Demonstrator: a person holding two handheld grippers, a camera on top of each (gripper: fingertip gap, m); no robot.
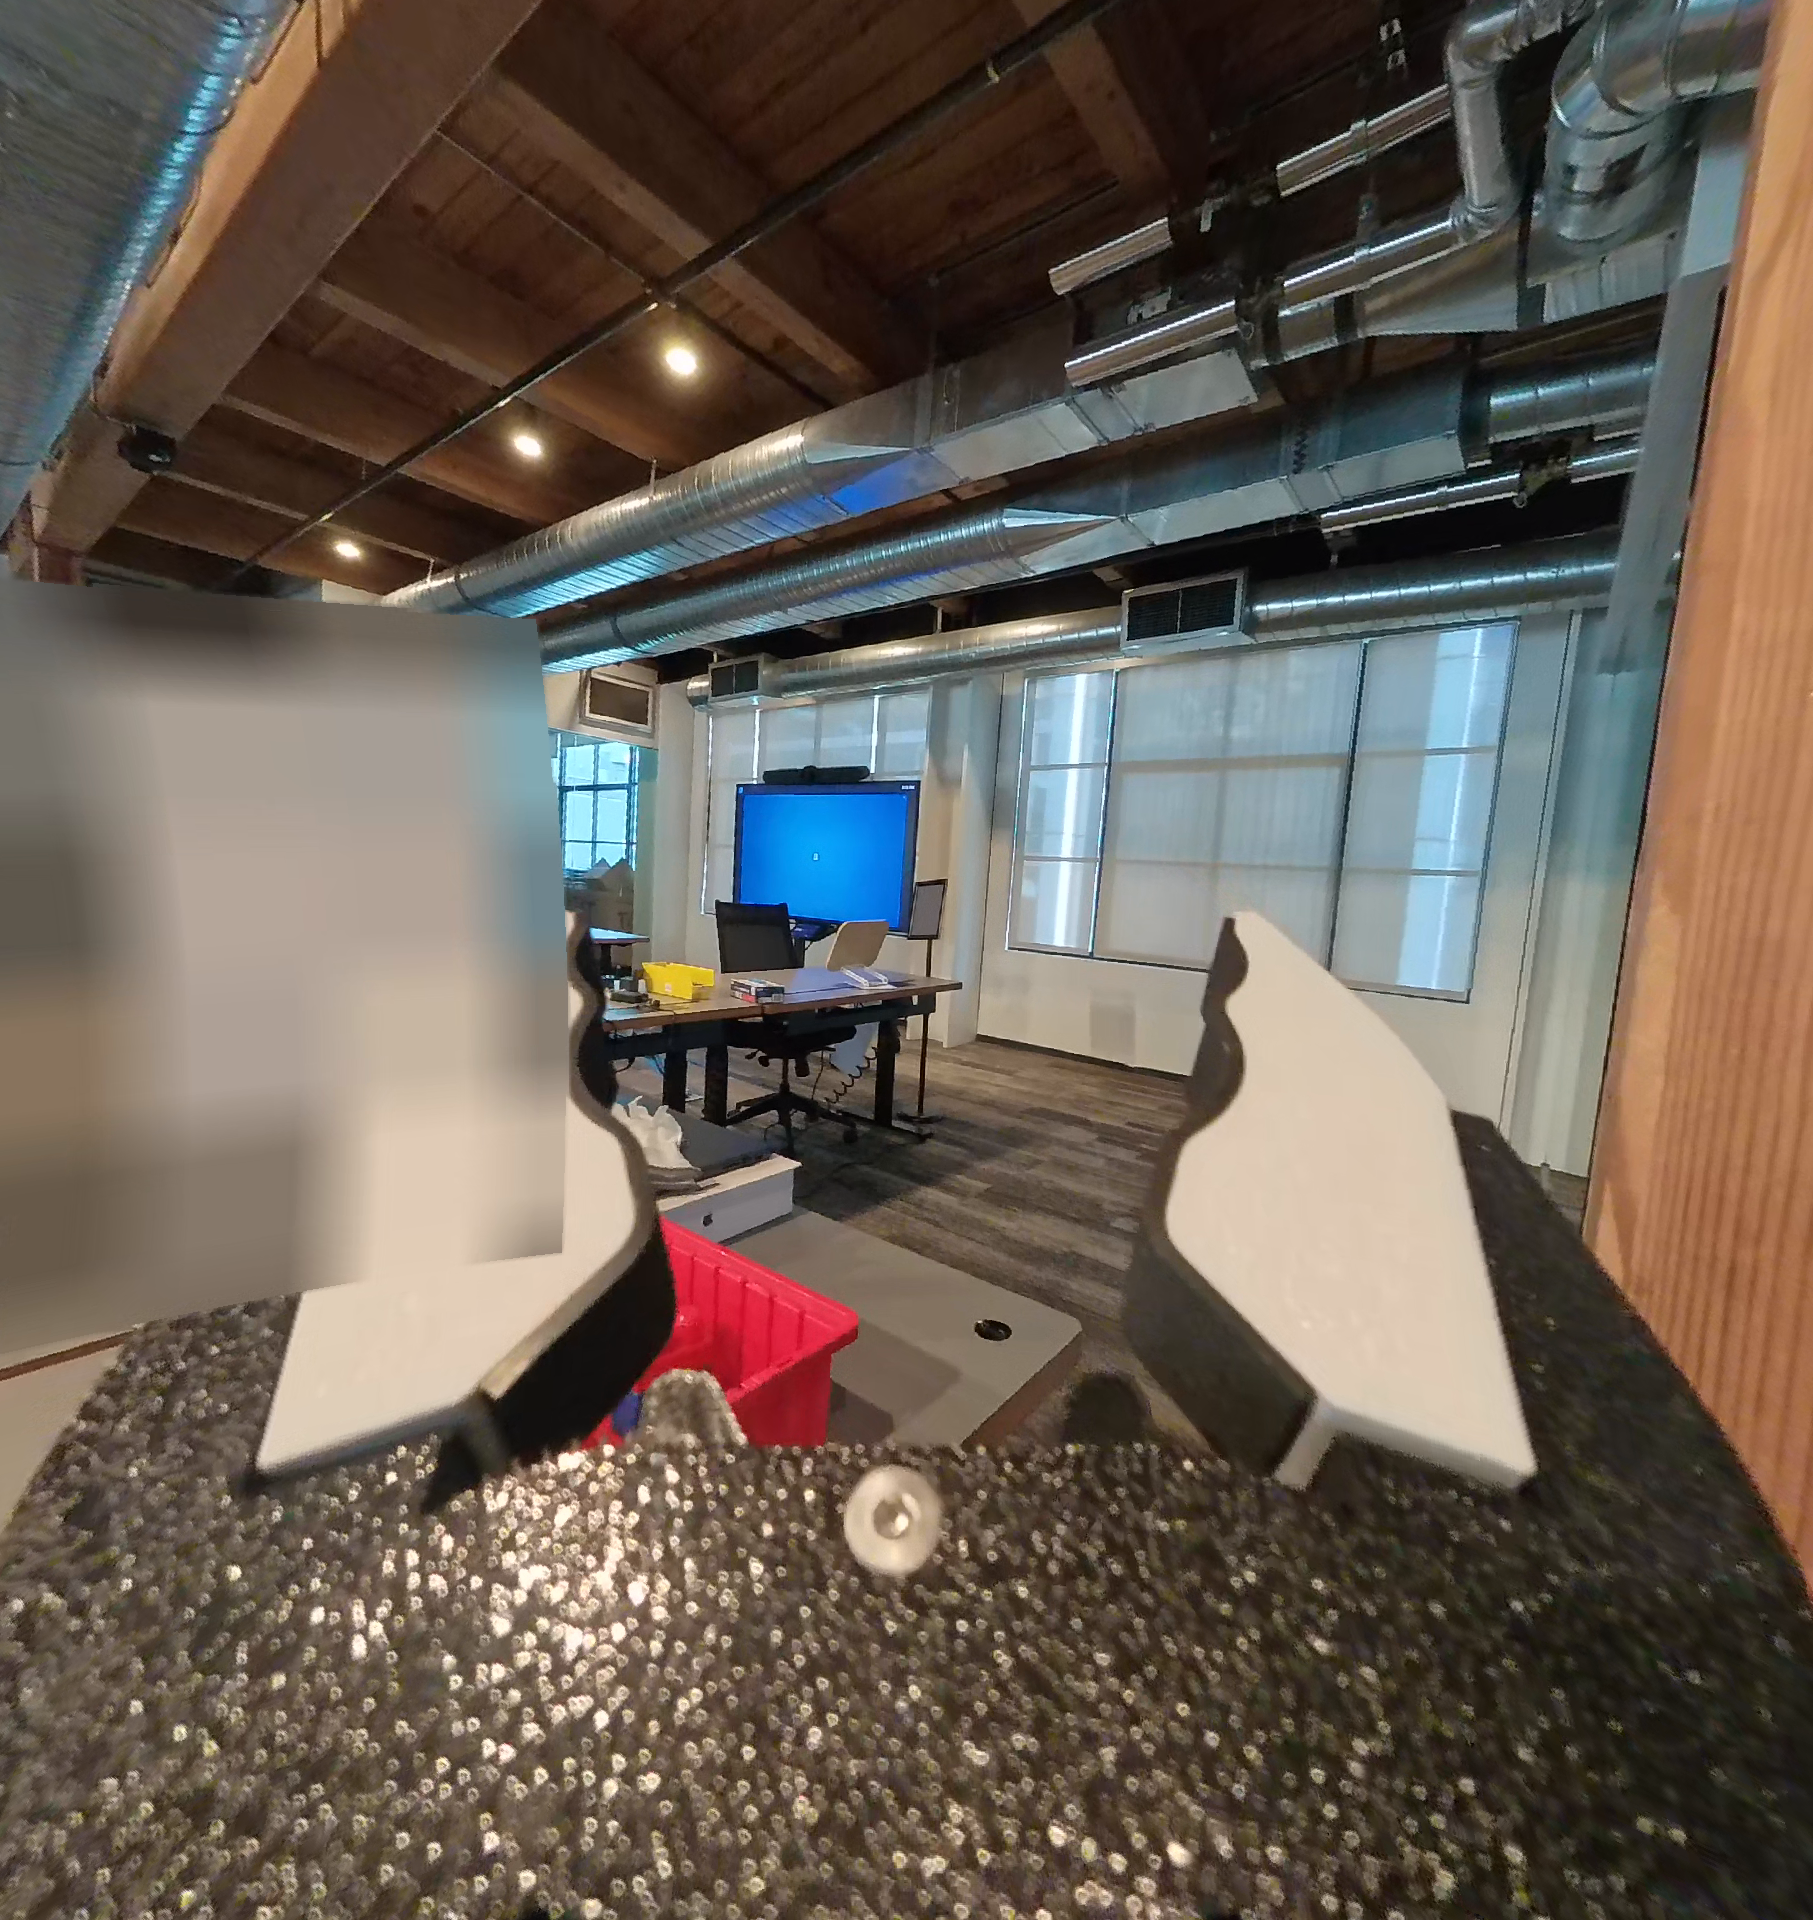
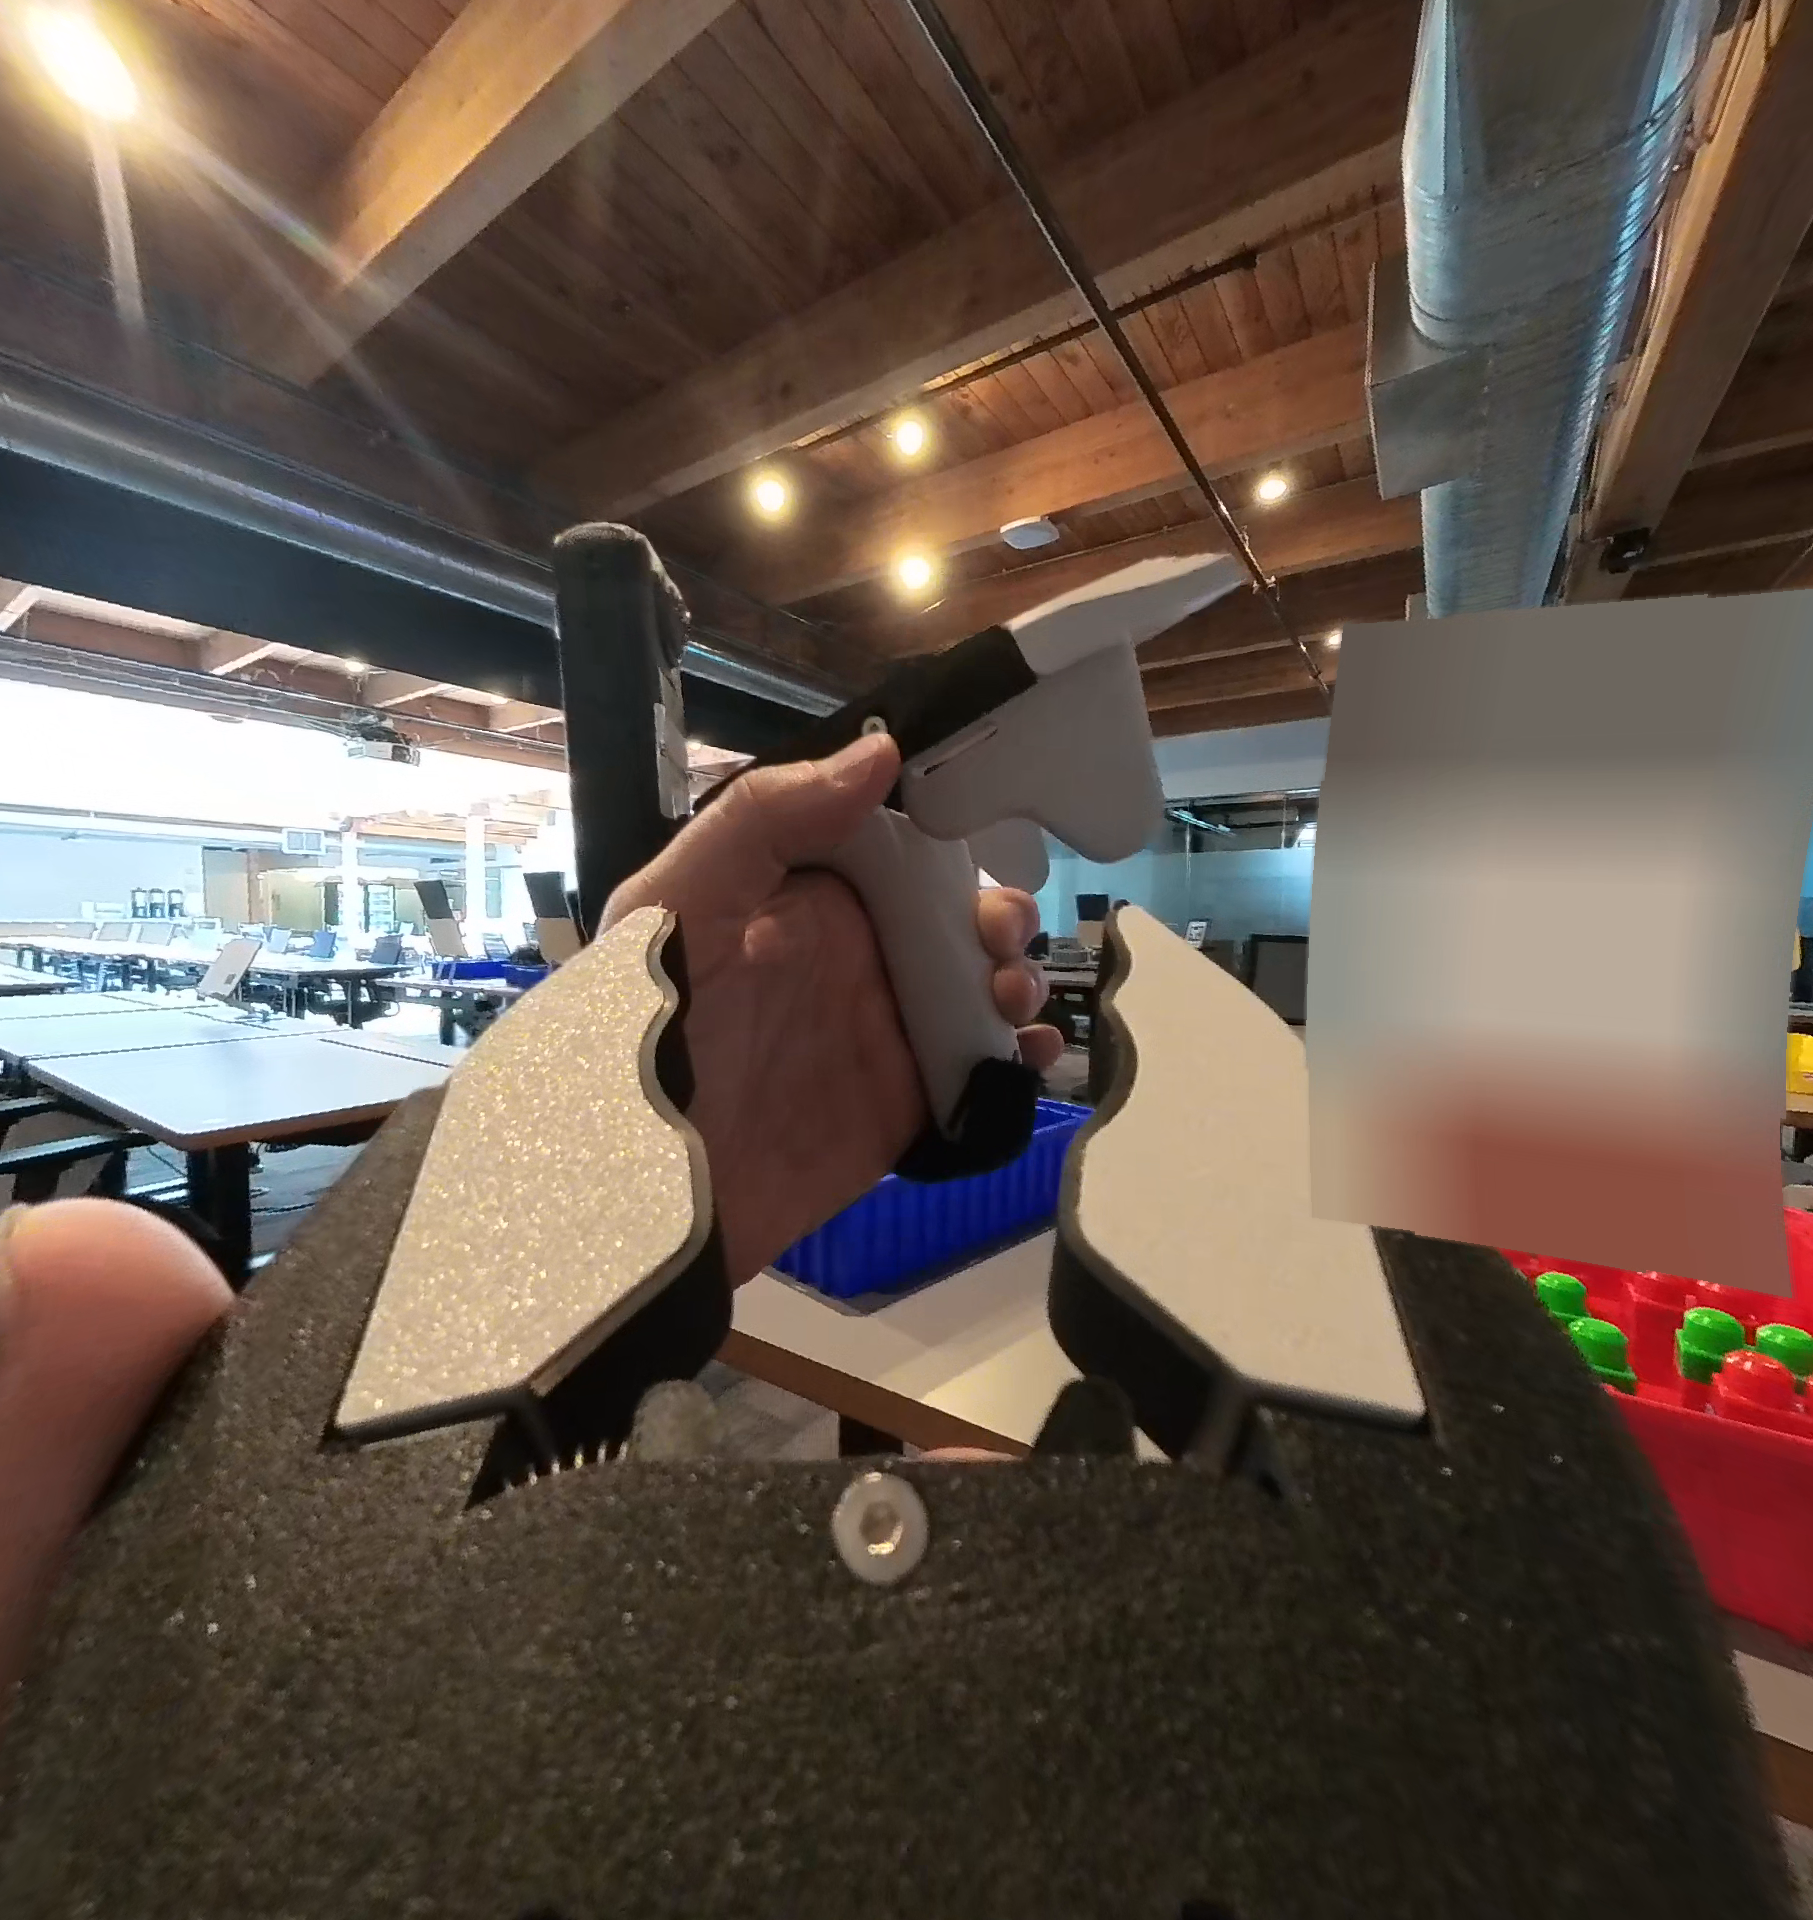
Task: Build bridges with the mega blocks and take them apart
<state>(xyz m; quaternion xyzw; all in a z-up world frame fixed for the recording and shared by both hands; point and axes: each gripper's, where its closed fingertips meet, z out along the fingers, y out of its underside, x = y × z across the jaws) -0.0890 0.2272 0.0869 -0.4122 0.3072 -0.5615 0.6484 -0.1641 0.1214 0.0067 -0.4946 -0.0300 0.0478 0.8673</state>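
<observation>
Two ribbed plastic bins, red and blue.

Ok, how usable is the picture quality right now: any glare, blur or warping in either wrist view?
Left wrist view: wide-angle bending of the ducts, a bright blue screen, and washed-out windows. Right wrist view: a ceiling lamp flares with streaks at upper left, the far hall is overexposed, and a thumb sits soft at the edge; the green blocks stay sharp.

Tongs: matt white plates, rough black speckled base. Red bin: glossy ribbed plastic. Ceiling: dark wood planks. Ducts: shiny ribbed metal.
</observation>
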